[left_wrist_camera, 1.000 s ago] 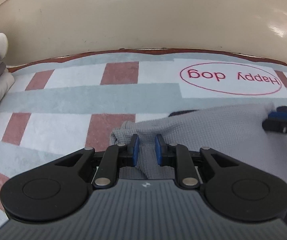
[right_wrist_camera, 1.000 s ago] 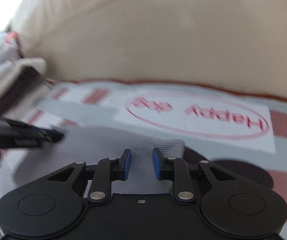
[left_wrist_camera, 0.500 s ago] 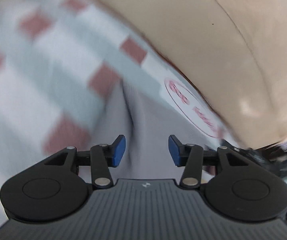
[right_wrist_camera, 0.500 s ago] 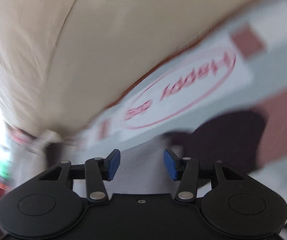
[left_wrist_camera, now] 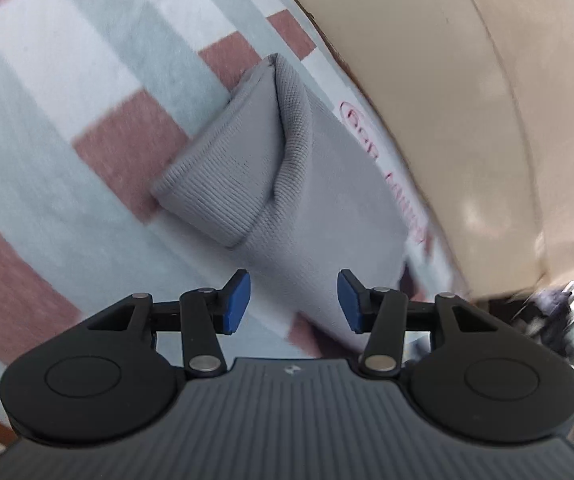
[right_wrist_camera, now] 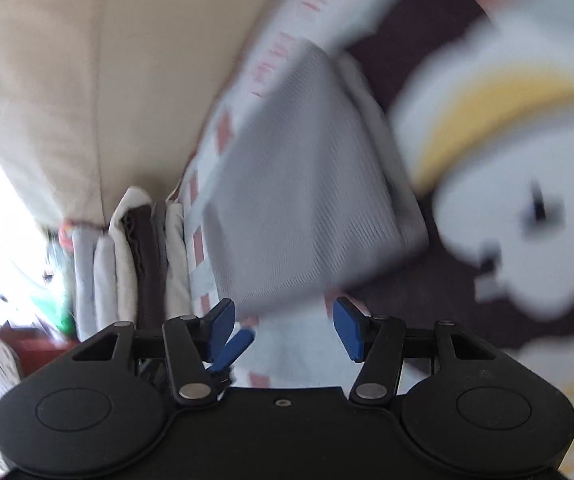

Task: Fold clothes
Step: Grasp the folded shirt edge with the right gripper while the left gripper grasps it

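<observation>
A grey ribbed garment (left_wrist_camera: 271,184) lies folded on the checked blanket (left_wrist_camera: 67,92), one corner flap turned over on top. It also shows in the right wrist view (right_wrist_camera: 303,200), blurred. My left gripper (left_wrist_camera: 293,300) is open and empty, just above the garment's near end. My right gripper (right_wrist_camera: 283,324) is open and empty, near the garment's near edge. The tip of the left gripper's blue finger (right_wrist_camera: 233,350) shows beside my right gripper's left finger.
A stack of folded clothes (right_wrist_camera: 135,264) stands at the left in the right wrist view. A beige sofa back (left_wrist_camera: 487,100) rises behind the blanket. The blanket has a cartoon dog print (right_wrist_camera: 519,216) and red lettering (left_wrist_camera: 367,140).
Both grippers have opened wider, let go of the grey garment and rolled sideways. The garment now lies folded with a flap on top.
</observation>
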Motion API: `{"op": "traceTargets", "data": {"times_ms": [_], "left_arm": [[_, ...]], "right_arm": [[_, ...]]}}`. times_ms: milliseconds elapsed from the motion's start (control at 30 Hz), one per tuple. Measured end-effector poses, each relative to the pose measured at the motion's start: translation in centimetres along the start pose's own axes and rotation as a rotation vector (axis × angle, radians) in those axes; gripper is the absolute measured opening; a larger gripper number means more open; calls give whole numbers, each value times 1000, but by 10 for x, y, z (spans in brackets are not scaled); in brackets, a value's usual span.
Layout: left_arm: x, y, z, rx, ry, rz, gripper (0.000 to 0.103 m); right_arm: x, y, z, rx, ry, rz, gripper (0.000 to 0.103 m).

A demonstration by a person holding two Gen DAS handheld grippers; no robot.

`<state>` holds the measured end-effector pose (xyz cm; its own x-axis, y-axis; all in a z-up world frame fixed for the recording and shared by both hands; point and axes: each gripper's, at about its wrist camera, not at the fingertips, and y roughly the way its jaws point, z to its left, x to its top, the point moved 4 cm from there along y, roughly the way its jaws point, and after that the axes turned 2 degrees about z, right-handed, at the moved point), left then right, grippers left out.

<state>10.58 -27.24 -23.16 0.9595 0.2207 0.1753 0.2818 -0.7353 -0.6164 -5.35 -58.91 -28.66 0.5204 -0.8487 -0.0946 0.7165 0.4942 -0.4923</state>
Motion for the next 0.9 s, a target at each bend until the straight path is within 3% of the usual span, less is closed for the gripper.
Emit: {"op": "traceTargets", "data": {"times_ms": [167,300,400,467,500,533,567,700,833,900], "left_arm": [[-9,18,8,-20,-148,-60,49],[-1,25,4,46,-140,-82,49],[6,23,-3,68,-134,-90,49],[8,21,-7,83,-118,-96,49],[8,19,-7,96,-117,-106,49],[9,18,-7,109,-117,-116,49],[10,15,-7,124,-117,-129,50],[20,13,-4,162,-118,-152,54],[21,24,-15,159,-118,-112,63],[20,30,-21,151,-116,-86,67]], "right_arm": [[-10,13,-7,-40,66,-202,62],[-13,23,-13,-11,125,-299,66],[-8,30,-1,-46,43,-324,66],[-8,31,4,-58,-16,-357,58],[-6,30,5,-47,-27,-362,51],[-4,29,5,-33,-34,-365,33],[-3,27,6,-19,-41,-368,26],[6,21,14,44,-106,-333,22],[17,10,14,151,-48,-314,22],[20,9,14,157,-45,-305,22]]}}
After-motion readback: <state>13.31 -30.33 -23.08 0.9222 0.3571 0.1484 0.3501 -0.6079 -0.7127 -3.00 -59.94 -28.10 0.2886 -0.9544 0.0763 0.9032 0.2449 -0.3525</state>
